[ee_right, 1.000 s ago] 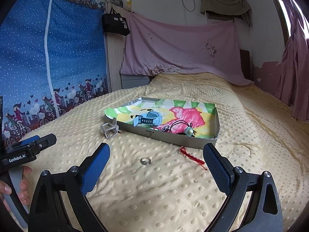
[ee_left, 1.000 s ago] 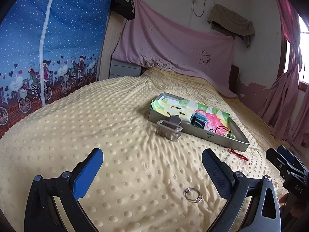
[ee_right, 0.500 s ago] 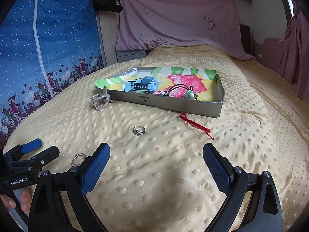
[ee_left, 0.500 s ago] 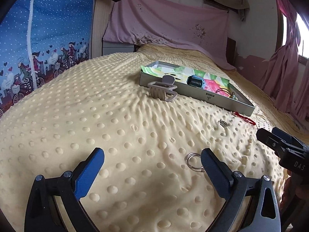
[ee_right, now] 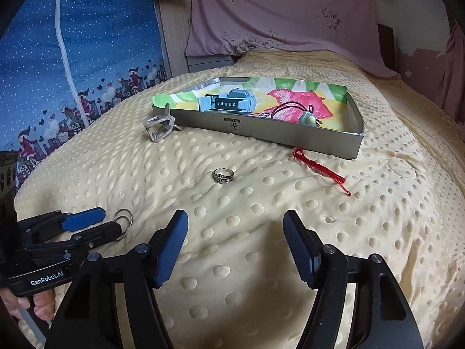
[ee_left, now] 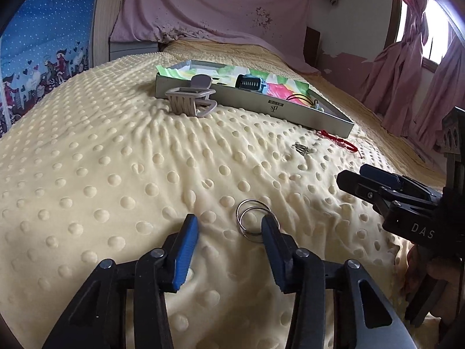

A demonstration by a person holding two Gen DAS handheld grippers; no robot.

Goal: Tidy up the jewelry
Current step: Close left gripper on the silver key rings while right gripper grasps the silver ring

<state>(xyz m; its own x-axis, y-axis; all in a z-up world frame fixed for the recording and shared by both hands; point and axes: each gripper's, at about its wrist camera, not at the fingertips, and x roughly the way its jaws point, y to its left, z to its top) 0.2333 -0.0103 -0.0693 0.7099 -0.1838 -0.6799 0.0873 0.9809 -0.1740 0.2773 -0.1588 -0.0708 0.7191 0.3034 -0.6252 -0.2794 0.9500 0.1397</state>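
Reaching for the hoop rings (ee_left: 251, 221) near the bed's (ee_left: 116, 151) front edge.
Left tongs (ee_left: 229, 226) half-open around them; right tongs (ee_right: 235, 232) wide, empty. Light, thin, slippery metal: pinch across both wires.

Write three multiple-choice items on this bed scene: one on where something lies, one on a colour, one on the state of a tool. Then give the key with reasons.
1. Where does the hair claw clip lie?
A. inside the tray
B. on the blanket against the tray's outer wall
C. between the right tool's fingers

2. What colour is the cord on the blanket in front of the tray?
A. red
B. green
C. white

3. How does the left tool stand at the pair of metal rings?
A. shut tight on them
B. open, one finger beside them
C. far off, near the tray

Key: B, the clip rests outside the grey wall; A, the cord is bright red; B, a gap shows between its fingers.
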